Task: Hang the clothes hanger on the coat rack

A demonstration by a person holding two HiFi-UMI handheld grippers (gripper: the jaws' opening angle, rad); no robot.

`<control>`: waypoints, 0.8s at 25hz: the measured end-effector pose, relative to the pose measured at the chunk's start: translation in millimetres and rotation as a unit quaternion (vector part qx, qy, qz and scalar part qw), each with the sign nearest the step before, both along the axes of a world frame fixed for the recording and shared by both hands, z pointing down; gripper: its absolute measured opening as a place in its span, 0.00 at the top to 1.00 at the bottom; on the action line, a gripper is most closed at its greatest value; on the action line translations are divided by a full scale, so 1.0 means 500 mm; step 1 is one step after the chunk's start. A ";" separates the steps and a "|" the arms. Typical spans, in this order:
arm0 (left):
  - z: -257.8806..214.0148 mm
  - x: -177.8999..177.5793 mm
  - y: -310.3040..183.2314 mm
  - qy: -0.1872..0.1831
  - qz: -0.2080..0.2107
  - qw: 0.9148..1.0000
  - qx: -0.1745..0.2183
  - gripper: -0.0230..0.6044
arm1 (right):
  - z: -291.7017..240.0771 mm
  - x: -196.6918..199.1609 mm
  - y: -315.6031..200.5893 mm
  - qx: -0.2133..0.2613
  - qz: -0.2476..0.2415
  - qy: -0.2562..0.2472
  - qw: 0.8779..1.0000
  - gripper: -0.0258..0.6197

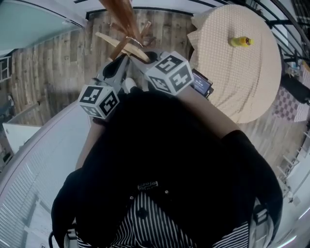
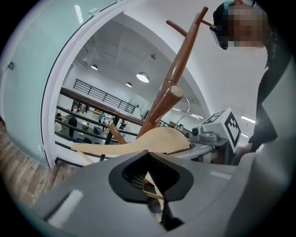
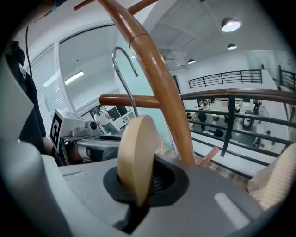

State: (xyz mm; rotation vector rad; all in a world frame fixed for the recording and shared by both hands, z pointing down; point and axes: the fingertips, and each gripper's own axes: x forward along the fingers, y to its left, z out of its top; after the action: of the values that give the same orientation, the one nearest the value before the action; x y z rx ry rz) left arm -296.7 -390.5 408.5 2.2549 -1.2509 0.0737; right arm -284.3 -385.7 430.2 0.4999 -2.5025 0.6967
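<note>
A pale wooden clothes hanger (image 1: pixel 124 46) is held up against the brown wooden coat rack (image 1: pixel 122 14). In the left gripper view my left gripper (image 2: pixel 152 190) is shut on a thin wooden part of the hanger (image 2: pixel 138 141), below its broad shoulder. The rack's pole (image 2: pixel 175 85) rises just behind. My right gripper (image 3: pixel 138 200) is shut on the hanger's shoulder (image 3: pixel 134 157), seen edge-on. The metal hook (image 3: pixel 124 78) stands beside the rack pole (image 3: pixel 162 88), close above a horizontal peg (image 3: pixel 138 100); whether it touches I cannot tell. Both marker cubes (image 1: pixel 99 100) (image 1: pixel 169 72) show in the head view.
A round table under a cream cloth (image 1: pixel 252 92) stands at the right, with a yellow object (image 1: pixel 240 41) on it. A glass wall (image 1: pixel 29 22) and a white curved wall (image 1: pixel 43 160) lie to the left. The floor is wood plank (image 1: pixel 53 72). Dark railings (image 3: pixel 231 97) run behind.
</note>
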 end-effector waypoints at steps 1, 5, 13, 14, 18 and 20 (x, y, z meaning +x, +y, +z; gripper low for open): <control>-0.003 0.004 -0.004 -0.001 0.008 1.000 0.003 0.96 | -0.003 0.003 -0.003 0.002 0.006 0.001 1.000 0.96; -0.005 0.005 -0.010 -0.002 0.028 1.000 0.009 0.96 | -0.002 0.006 0.001 0.007 0.013 0.012 1.000 0.96; -0.017 0.008 -0.022 -0.005 0.041 0.999 0.017 0.96 | -0.009 0.007 -0.006 0.014 0.026 0.018 0.999 0.96; -0.017 0.010 -0.023 -0.005 0.041 0.999 0.017 0.96 | -0.008 0.009 -0.006 0.014 0.025 0.020 0.999 0.96; -0.022 0.005 -0.021 0.013 0.043 0.999 0.003 0.96 | -0.006 0.000 -0.007 0.011 0.014 0.025 1.000 0.96; -0.025 0.003 -0.020 0.023 0.042 0.999 0.000 0.96 | -0.003 -0.008 -0.006 0.010 0.009 0.028 1.000 0.96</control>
State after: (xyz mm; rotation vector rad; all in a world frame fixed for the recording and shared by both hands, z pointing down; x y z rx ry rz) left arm -295.5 -400.6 395.9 2.2963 -1.1318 0.0520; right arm -288.4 -388.7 428.6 0.5419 -2.4582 0.6564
